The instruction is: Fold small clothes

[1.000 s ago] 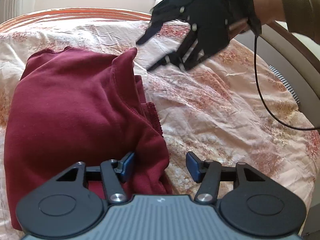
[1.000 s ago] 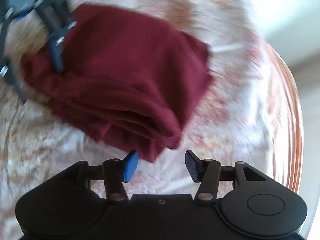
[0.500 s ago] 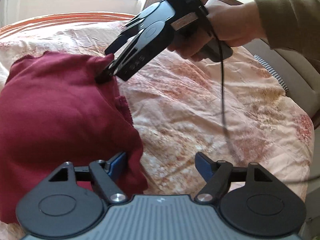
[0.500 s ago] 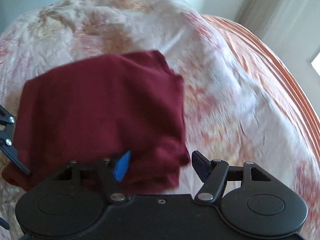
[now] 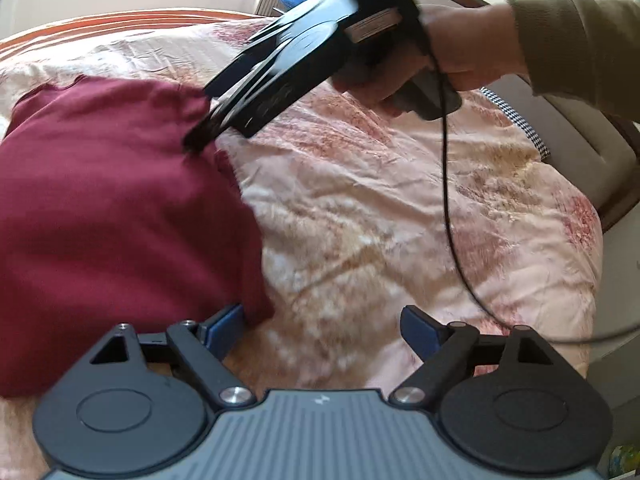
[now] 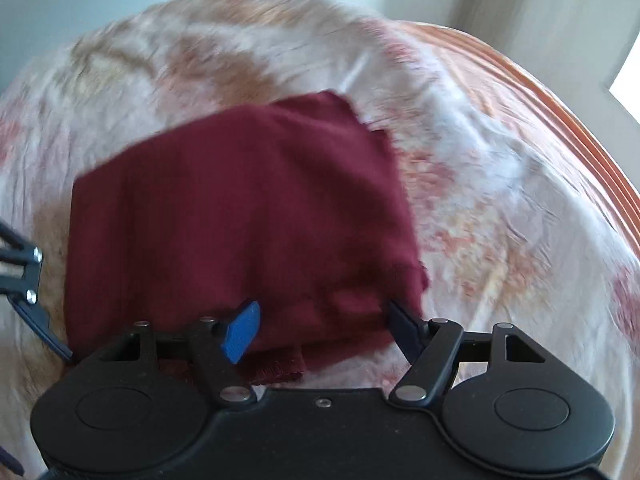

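The maroon garment (image 6: 240,216) lay folded on the bedspread (image 5: 400,220). My right gripper (image 6: 320,330) stood open with the garment's near edge between its fingers; my left gripper (image 5: 320,328), also open, touched only one corner, so the right was nearer.

the left gripper (image 5: 322,326) stands wide open, with bare floral bedspread (image 5: 380,216) between and ahead of its fingers; that stretch is open to pass. just left of its left finger lies the folded maroon garment (image 5: 112,208), its corner touching the pad. farther ahead, the right gripper (image 5: 200,136) slants down across the way onto the cloth, and its black cable (image 5: 448,200) hangs over the bedspread ahead to the right. the garment (image 6: 240,216) fills the gap of the right gripper (image 6: 320,326); open bedspread (image 6: 500,208) lies to its right.
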A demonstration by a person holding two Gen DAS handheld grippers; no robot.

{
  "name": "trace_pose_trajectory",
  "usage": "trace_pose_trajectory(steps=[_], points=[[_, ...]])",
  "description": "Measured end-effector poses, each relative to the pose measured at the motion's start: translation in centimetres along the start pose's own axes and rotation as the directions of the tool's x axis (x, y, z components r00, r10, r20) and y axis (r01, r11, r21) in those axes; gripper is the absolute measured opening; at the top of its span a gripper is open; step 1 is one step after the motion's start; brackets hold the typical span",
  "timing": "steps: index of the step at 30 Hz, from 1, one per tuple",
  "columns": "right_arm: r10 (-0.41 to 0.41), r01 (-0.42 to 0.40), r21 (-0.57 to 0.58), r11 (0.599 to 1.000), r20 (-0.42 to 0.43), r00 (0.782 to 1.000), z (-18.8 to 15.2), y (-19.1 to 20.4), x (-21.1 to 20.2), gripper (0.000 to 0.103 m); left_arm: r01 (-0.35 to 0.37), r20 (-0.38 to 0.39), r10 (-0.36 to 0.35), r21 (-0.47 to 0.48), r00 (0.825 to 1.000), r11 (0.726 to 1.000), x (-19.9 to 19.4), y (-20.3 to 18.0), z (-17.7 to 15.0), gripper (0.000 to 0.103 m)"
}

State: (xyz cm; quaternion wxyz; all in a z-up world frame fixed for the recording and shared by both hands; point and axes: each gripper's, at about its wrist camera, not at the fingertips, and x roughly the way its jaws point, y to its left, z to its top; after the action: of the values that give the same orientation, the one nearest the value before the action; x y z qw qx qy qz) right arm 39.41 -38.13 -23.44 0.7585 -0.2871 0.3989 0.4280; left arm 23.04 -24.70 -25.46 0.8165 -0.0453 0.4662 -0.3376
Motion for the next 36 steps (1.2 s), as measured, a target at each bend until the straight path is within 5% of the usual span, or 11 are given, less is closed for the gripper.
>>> trace_pose_trajectory(steps=[4, 9, 16, 20, 25, 36], points=[[0.027, -0.030, 0.053, 0.998, 0.068, 0.997, 0.6, 0.7, -2.0, 0.075, -0.013, 0.085, 0.021, -0.083, 0.996, 0.996, -3.5, 2.2, -1.0, 0.089], [0.062, -0.070, 0.067, 0.995, 0.122, 0.991, 0.9, 3.1, -1.5, 0.079, -0.100, 0.164, 0.143, -0.244, 0.976, 0.965, -7.0, 7.0, -0.9, 0.093], [0.017, -0.020, 0.047, 0.999, 0.060, 0.998, -2.1, 7.2, -0.2, 0.080, -0.223, 0.033, 0.251, -0.355, 0.968, 0.908, -6.6, 12.8, -0.6, 0.096], [-0.044, 0.032, 0.185, 0.982, 0.057, 0.997, -3.5, 7.9, -1.6, 0.081, -0.226, -0.028, 0.236, -0.424, 0.971, 0.877, -5.8, 14.8, -0.8, 0.096], [-0.036, -0.033, 0.442, 0.896, 0.146, 0.989, -4.5, 7.9, -4.0, 0.099, -0.201, -0.031, 0.208, -0.432, 0.978, 0.879, -6.0, 16.0, -0.5, 0.098], [-0.095, -0.116, 0.774, 0.622, 0.222, 0.971, -7.0, 5.9, -3.3, 0.100, -0.171, -0.024, 0.175, -0.390, 0.984, 0.905, -5.6, 17.2, 0.9, 0.100]])
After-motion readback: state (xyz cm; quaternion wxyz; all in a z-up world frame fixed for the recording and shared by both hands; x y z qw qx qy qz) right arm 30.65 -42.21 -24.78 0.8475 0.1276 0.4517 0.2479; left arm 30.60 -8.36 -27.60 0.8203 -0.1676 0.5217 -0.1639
